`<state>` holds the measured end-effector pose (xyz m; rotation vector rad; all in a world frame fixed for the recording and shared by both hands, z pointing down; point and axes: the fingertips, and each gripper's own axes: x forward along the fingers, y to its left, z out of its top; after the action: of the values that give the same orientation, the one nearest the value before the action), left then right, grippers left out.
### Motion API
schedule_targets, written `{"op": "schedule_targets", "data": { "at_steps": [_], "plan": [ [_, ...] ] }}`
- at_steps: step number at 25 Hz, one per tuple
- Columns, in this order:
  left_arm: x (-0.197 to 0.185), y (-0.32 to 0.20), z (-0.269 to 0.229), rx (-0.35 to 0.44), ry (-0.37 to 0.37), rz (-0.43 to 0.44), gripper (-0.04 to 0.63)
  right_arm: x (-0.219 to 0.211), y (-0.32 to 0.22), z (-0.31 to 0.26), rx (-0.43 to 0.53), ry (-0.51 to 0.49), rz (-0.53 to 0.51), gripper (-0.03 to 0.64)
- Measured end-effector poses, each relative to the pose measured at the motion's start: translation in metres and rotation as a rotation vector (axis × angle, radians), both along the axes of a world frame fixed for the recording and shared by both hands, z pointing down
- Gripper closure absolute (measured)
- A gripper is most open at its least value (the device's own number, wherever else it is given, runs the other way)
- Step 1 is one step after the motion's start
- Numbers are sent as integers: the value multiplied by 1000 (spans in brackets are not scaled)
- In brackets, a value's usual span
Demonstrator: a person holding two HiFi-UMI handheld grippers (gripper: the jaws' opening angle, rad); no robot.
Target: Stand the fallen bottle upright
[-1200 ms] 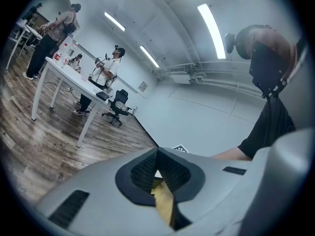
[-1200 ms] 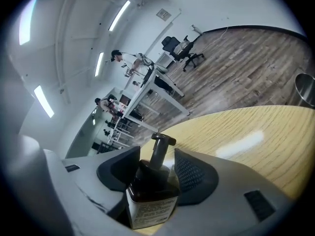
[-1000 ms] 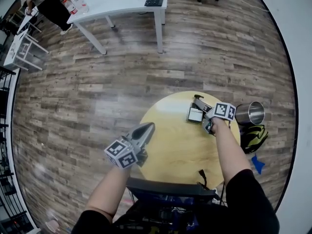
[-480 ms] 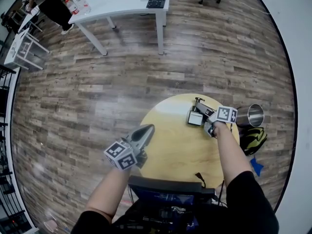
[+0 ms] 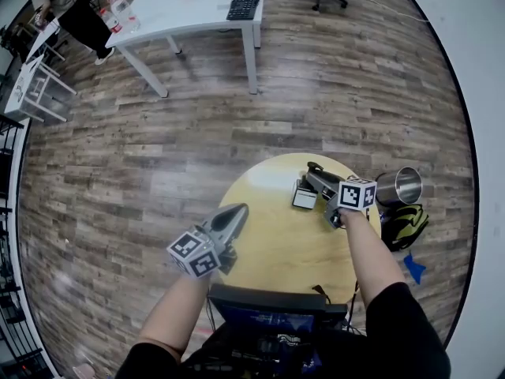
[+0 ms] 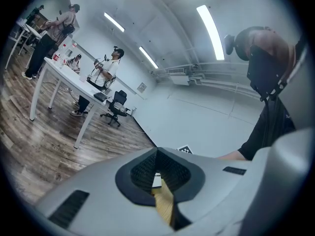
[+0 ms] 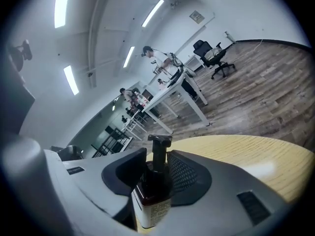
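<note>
The brown bottle [image 7: 151, 193] with the white label and the black pump top is not lying flat now. It sits between the two jaws of the right claw [image 7: 156, 155], over the far right part of the round yellow desk [image 5: 272, 247]. In the right gripper view the pads press on the bottle's dark shoulders, one on each side, and the pump pokes up past them. The jaws have just been closing, and they stopped partway because the bottle is in there. So the right claw has hold of the bottle.

From the head view the bottle looks leaned over, not straight up yet. I cannot tell if its bottom touches the desk.

I think the step now is tipping it up. To do it well, keep the squeeze firm so the smooth bottle does not slip. Turn the claw slowly until the pump points straight up. Put the flat bottom down on the wood, away from the edge. Let go only when it stands alone.

The left claw [image 6: 157, 150] waits near the desk's left edge. Its jaws are pressed together with nothing in them.

A shiny metal can [image 5: 404, 185] is just past the desk's right side. Do not bump it.
</note>
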<state>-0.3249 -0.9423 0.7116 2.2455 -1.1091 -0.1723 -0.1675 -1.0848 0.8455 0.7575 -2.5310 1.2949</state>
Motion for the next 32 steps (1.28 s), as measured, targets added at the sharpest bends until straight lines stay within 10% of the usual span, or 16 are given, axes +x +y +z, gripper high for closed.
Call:
{"op": "schedule_targets", "data": {
  "at_steps": [32],
  "plan": [
    [34, 56, -25, 30, 6, 20, 572, 3, 117, -33, 564, 242, -164, 523]
  ]
}}
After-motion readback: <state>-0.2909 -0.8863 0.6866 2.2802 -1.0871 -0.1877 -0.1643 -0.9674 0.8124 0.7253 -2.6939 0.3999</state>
